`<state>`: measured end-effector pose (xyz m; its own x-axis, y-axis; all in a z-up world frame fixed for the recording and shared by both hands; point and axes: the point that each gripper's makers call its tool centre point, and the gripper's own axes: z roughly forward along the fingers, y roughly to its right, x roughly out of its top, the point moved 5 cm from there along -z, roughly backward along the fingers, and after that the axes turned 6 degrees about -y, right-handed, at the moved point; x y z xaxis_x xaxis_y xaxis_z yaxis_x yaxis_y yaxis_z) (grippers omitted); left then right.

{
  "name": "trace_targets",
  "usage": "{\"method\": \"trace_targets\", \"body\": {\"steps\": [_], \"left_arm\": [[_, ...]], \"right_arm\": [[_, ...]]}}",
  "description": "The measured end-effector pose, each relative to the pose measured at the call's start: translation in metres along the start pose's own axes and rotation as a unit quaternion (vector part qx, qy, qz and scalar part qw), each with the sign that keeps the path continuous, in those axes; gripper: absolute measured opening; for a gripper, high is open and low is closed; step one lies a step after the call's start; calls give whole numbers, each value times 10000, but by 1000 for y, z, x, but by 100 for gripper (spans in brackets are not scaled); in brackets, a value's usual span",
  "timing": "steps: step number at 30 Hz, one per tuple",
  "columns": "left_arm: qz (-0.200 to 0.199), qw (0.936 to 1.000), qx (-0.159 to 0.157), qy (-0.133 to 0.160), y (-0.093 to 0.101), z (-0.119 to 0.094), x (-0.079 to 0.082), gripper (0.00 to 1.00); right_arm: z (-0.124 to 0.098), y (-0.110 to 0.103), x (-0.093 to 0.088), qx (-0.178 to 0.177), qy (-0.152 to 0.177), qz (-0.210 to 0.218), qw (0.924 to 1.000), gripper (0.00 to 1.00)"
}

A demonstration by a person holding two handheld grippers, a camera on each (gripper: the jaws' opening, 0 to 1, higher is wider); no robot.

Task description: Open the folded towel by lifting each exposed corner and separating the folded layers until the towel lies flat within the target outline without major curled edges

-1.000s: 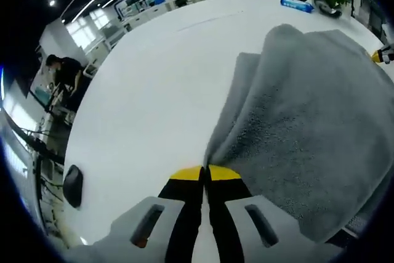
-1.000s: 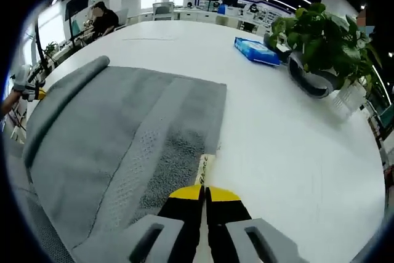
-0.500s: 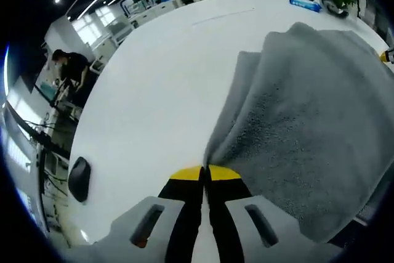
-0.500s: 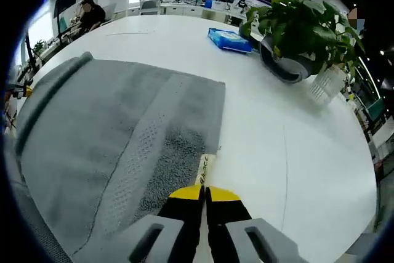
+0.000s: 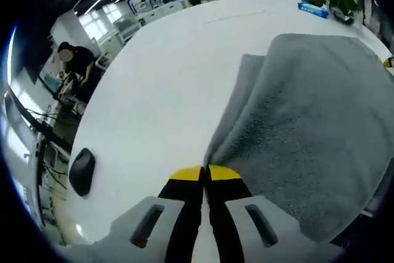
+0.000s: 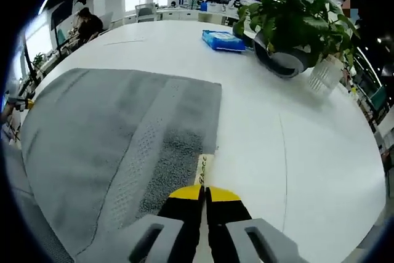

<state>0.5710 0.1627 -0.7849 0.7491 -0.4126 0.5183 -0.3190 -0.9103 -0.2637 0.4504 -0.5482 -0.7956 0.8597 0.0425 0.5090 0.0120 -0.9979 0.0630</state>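
Your left gripper (image 5: 205, 170) pinched on towel (image 5: 308, 121) corner, right gripper (image 6: 205, 190) clamped on its label (image 6: 201, 169), towel flatter than before, far fold lowered.

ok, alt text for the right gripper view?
The right gripper is shut on a corner of the grey towel spread over a white table. A potted plant and a blue packet stand at the far side.

Beside the tongs the towel (image 5: 308, 127) is matt grey cloth — nubbly, rough pile — on a smooth white table (image 5: 166, 84) with a faint sheen.
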Motion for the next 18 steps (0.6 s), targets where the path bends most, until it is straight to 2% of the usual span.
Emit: {"method": "trace_targets", "body": {"steps": [3,4,5,7,8,9,11,13,15,18], "left_arm": [[38,10000,75,53,2,-1,0,1],[16,9999,92,83,2,-1,0,2],[-127,9997,126,150,2,-2,-1,2],[-432,9986,171,237,4,-8,0,4],[-411,9983,195,375,5,-12,3,5],[-431,9961,266,726,7,-22,12,6],[-405,9939,326,976,12,-33,18,8],[-396,9909,182,1270,30,-51,27,8],[-470,9901,-118,1314,49,-55,28,8],[-377,9906,-552,1193,89,-58,22,8]], "right_arm": [[-1,-1,0,43,45,86,9999,0],[0,-2,-1,76,120,-1,9999,0],[-1,-2,-1,96,147,19,9998,1],[-6,-4,-3,266,247,325,9988,7],[-12,-4,-2,291,463,512,9972,14],[-16,-3,-1,299,619,654,9955,18],[-29,-5,-4,420,879,982,9904,19],[-39,-8,-12,498,943,1211,9869,17],[-50,-20,-26,547,816,1277,9869,18],[-59,-37,-48,707,612,1474,9846,18]]}}
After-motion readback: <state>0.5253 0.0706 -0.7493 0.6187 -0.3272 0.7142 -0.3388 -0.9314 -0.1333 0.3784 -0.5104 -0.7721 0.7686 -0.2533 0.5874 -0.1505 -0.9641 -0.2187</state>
